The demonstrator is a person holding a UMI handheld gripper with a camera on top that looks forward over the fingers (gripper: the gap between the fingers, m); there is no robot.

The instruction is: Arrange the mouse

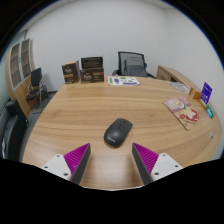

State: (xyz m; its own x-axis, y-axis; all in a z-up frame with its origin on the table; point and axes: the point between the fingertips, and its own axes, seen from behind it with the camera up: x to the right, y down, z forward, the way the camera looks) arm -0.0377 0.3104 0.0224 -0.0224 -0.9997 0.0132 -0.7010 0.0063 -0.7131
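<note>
The jaws stand apart, empty, with their magenta pads [78, 157] facing each other above the near edge of the counter [70, 110]. The mouse [118, 131] lies just ahead of them, roughly centred on the gap and well clear of both pads, resting on the counter's near half. To take it well, the gripper [112, 162] should probably come forward and down until the pads bracket the mouse's flanks, then close evenly across its narrower width, since the top looks rounded and smooth and could slip. The mouse is a dark, matte, low domed oval. The counter is a pale wood-grain oval slab with a smooth finish. Flat printed sheets [183, 110] lie toward the right edge, and boxes [91, 69] stand along the far edge.
</note>
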